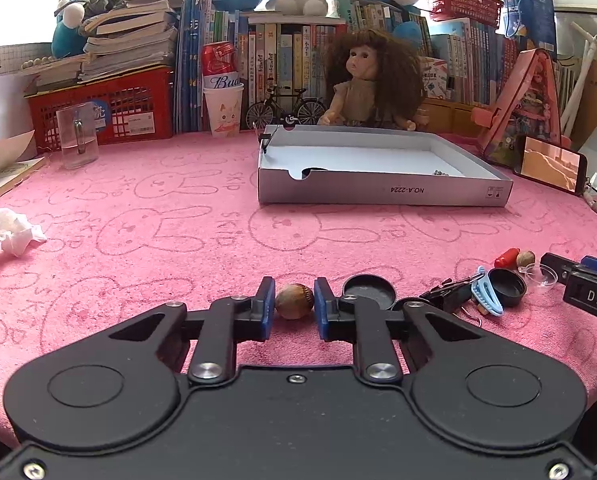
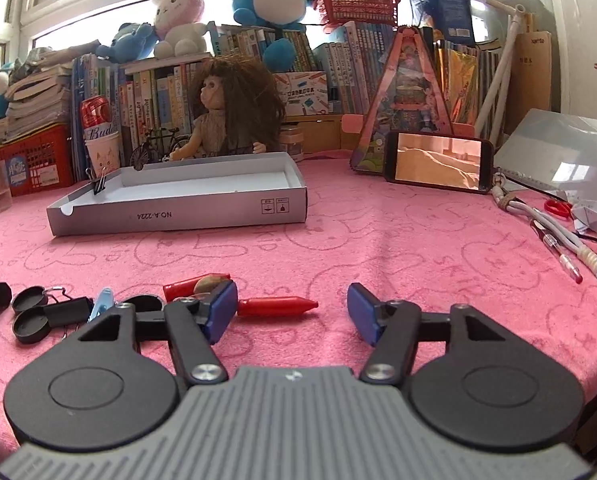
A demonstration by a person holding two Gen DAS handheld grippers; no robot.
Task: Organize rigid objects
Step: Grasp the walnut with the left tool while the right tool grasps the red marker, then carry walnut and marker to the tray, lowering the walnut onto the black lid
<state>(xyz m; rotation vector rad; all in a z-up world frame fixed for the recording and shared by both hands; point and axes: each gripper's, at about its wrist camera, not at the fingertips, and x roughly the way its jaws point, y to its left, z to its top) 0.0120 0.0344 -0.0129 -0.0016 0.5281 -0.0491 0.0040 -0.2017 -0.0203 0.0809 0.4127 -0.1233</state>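
Here, a brown nut [image 1: 294,300] is gripped between the blue pads of the left gripper [image 1: 294,307], low over a pink rabbit-print cloth [image 1: 146,240]. The right gripper [image 2: 292,312] is held wide apart and empty; a red crayon [image 2: 278,306] lies between its fingers. A grey shallow box [image 1: 382,194] is seen beyond, before a doll [image 1: 362,84] and shelved books [image 1: 282,64].

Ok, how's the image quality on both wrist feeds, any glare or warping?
Left wrist view: blown-out windows, backlit shelf; grey cardboard box edges bow; brown round nut between the left gripper pads is sharp. Right wrist view: same window glare, phone screen glows.
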